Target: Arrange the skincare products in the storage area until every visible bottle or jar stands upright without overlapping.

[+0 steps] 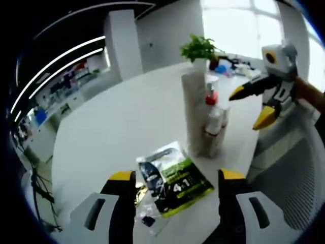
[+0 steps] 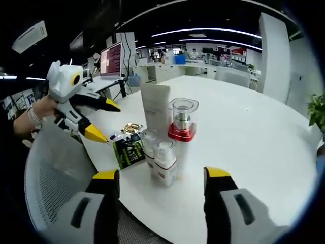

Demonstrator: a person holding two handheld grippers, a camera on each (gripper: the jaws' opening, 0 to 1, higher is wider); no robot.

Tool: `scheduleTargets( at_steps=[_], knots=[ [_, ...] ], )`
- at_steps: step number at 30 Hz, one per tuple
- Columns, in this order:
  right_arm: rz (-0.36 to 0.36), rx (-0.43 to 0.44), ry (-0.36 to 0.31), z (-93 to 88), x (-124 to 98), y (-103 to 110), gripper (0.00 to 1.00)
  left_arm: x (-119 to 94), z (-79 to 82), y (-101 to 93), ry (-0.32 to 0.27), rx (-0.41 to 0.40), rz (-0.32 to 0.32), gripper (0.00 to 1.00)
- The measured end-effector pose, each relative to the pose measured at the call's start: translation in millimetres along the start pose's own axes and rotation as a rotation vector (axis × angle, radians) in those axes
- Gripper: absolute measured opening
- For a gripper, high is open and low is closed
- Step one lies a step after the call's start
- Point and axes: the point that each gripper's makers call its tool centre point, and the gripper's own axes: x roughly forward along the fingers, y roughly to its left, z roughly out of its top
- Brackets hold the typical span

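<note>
1. In the left gripper view, the left gripper (image 1: 177,190) is rising from the bottom with its yellow-tipped jaws spread wide and gripping nothing. It is hanging over the near part of the white table (image 1: 117,127), probably keeping back so the products stay in sight.
2. Between those jaws a green sachet (image 1: 175,179) is lying flat on the table, with a small gold wrapper (image 1: 139,192) touching its near corner. Being flat packets, they are not items that can be stood up.
3. Further right, the cream tube (image 1: 193,112) is standing upright, and the red-collared pump bottle (image 1: 212,114) is standing just beside it. The cluster is sitting close together, so I judge the remaining work is checking for overlap.
4. At the far right, the right gripper (image 1: 250,108) is hovering near the cluster, its jaws parted and empty, angled toward the pump bottle as if lining up for a nudge.
5. In the right gripper view, the other gripper is held in a person's hand (image 2: 35,114) over a mesh chair (image 2: 56,168) at the left.
6. At centre, two small clear-capped bottles (image 2: 158,158) are standing in front of the tube, touching or nearly so; I cannot tell which.
7. A potted plant (image 1: 199,51) is standing well behind the cluster.
</note>
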Motion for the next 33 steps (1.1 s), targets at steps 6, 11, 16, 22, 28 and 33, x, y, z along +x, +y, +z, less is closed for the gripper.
scheduleTargets(
  at_steps=[6, 11, 16, 22, 28, 33],
  knots=[
    [-0.013, 0.01, -0.005, 3.1, -2.3, -1.2, 0.75, -9.3, -9.8, 8.3, 0.013, -0.034, 0.023, 0.71],
    [-0.016, 0.009, -0.011, 6.6, -2.9, 1.1, 0.79, -14.1, -16.0, 11.9, 0.025, -0.067, 0.035, 0.78],
    [-0.011, 0.001, -0.008, 7.4, -2.7, 4.1, 0.83, -19.0, -18.3, 16.4, 0.027, -0.087, 0.047, 0.81],
    [0.004, 0.003, -0.018, 8.9, -0.9, 10.7, 0.88, -23.5, -22.3, 20.5, 0.039, -0.104, 0.055, 0.87],
    [-0.001, -0.007, -0.004, 7.4, 0.5, 10.8, 0.94, -25.1, -29.4, 20.1, 0.061, -0.113, 0.049, 0.91],
    [-0.006, -0.005, -0.005, 8.0, 1.1, 9.8, 0.99, -25.8, -34.4, 23.3, 0.079, -0.128, 0.066, 0.94]
  ],
)
